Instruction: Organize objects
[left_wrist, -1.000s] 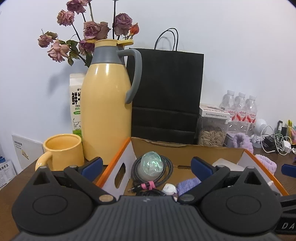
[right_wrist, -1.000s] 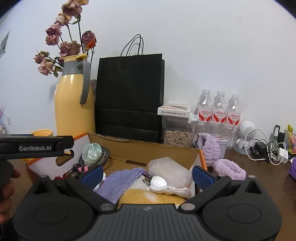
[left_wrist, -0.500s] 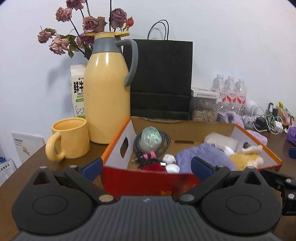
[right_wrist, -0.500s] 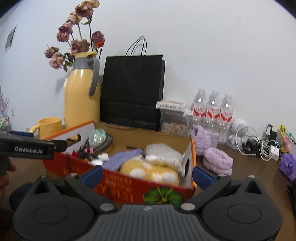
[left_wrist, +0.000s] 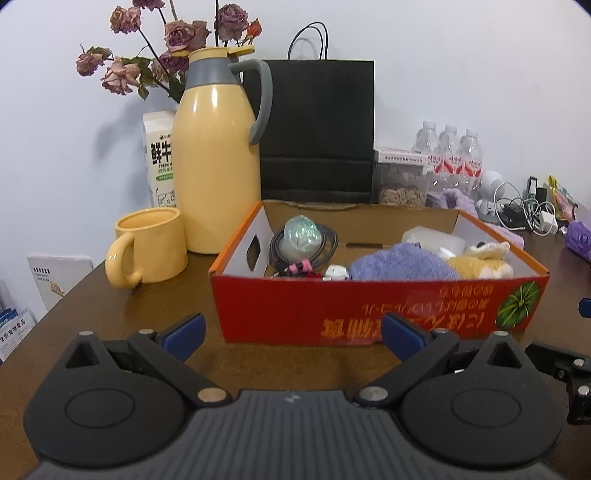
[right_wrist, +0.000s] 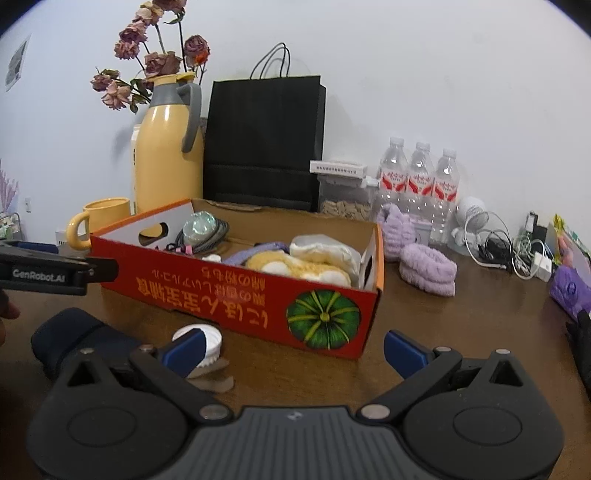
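Red cardboard box (left_wrist: 369, 306), open-topped, pumpkin picture, crammed.

- Bare bench (left_wrist: 155, 314) lies open in front of the red box (left_wrist: 369, 310), between it and the left tool (left_wrist: 291, 332), whose fingers stand wide apart with nothing between them.
- In the right wrist view, a white cap (right_wrist: 199, 338) lies on the bench just by the right tool (right_wrist: 291, 350)'s left finger, near the box's front wall.
- To the box's left, the yellow mug (left_wrist: 147, 247) and the tall yellow jug (left_wrist: 218, 166) crowd that side.
- Behind the box, the black bag (left_wrist: 317, 129) blocks the way.
- To the box's right, purple bands (right_wrist: 426, 267) and a cable tangle (right_wrist: 513, 251) take up the bench.
- The box's top is open.
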